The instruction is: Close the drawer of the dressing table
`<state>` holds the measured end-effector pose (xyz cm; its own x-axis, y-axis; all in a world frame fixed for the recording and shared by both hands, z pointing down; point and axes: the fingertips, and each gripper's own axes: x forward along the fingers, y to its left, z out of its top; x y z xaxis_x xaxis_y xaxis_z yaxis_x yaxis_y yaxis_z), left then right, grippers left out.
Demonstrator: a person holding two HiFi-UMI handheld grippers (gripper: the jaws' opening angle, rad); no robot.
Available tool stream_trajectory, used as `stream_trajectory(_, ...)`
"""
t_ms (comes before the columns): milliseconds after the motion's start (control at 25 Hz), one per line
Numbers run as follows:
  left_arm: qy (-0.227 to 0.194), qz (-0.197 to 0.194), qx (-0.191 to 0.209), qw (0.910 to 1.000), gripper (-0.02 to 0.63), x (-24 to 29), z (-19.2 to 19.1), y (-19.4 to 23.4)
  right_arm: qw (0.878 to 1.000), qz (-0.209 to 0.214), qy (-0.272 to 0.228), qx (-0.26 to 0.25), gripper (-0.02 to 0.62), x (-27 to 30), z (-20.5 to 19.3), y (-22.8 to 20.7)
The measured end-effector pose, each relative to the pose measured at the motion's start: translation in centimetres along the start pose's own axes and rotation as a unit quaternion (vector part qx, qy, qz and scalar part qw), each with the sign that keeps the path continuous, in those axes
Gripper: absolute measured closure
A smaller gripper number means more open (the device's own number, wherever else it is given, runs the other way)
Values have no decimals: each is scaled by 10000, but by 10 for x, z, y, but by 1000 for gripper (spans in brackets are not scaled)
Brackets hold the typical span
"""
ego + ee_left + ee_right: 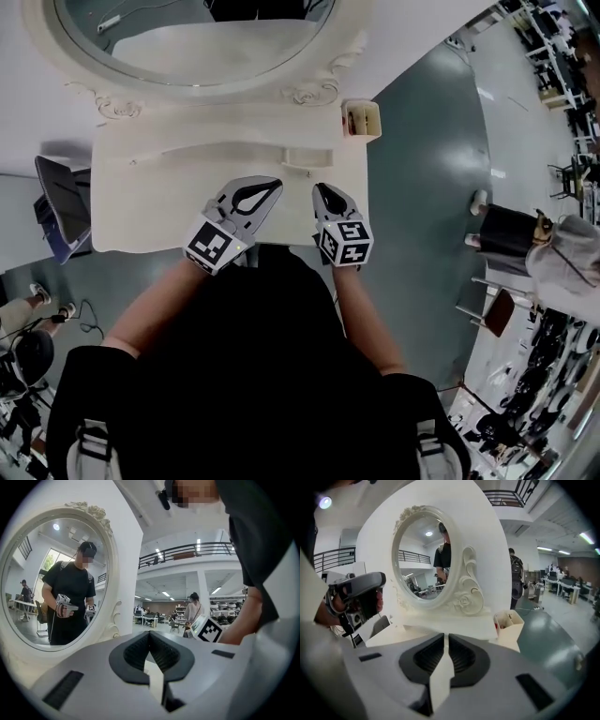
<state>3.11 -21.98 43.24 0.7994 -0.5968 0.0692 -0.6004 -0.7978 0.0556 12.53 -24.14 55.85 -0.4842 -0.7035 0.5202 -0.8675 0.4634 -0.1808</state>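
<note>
White dressing table (150, 206) filling upper centre | left gripper (272, 187) hovering over its lower edge, jaws together, empty | right gripper (321, 190) alongside, jaws opening, nothing between.

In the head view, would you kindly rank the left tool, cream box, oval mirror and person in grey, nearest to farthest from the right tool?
From the right tool, its jaws opening on nothing:
1. Left tool, just to its left.
2. Cream box, ahead, slightly right.
3. Oval mirror, at the back.
4. Person in grey, far right across the floor.
</note>
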Motion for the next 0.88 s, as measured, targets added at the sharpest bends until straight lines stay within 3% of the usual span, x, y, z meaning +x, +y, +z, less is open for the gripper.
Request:
stream_trajectory(280, 55, 45, -108, 9999, 614, 21, -17, 13, 9975, 112, 425, 557, 552, 34, -28, -26)
stream_trajectory(880, 284, 125, -78, 9995, 614, 47, -51, 30, 9832, -48, 1633, 810, 437, 92, -101, -62)
